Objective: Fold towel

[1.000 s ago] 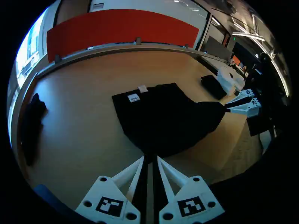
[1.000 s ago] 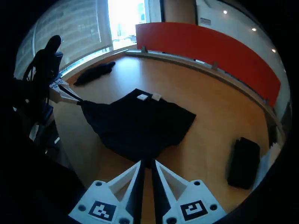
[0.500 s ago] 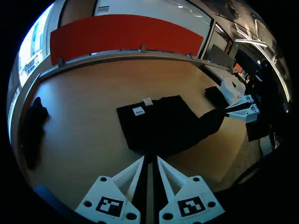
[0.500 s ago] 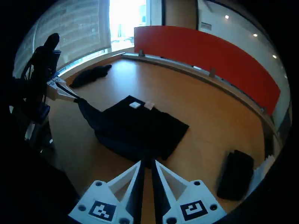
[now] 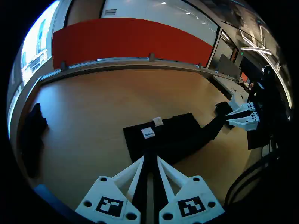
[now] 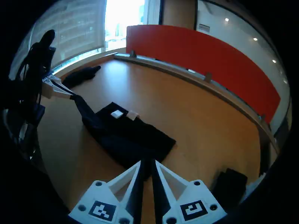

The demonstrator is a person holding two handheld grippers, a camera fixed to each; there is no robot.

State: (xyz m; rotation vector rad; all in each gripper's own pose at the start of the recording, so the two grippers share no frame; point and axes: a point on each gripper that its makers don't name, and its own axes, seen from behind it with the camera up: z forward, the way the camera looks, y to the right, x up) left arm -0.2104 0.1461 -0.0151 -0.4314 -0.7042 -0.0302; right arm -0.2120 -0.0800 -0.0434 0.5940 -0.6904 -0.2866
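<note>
Black towel (image 5: 168, 134) on wooden table (image 5: 93, 108), near corner between the left tongs (image 5: 151, 158), far corner between the right tongs (image 5: 227, 118).

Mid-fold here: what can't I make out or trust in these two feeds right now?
Left gripper view: how much towel sits in the left gripper jaws; its fingers cover it.
Right gripper view: same for the right gripper.
Towel layers: black on black, both views.
White tags: too small.
Dark bundle, right gripper view: cut by the edge.

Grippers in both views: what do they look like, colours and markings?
The left gripper and right gripper match: white plastic fingers, triangular with open cut-outs, black inner pads, and a square black-and-white marker on each finger base beside small round holes.
</note>
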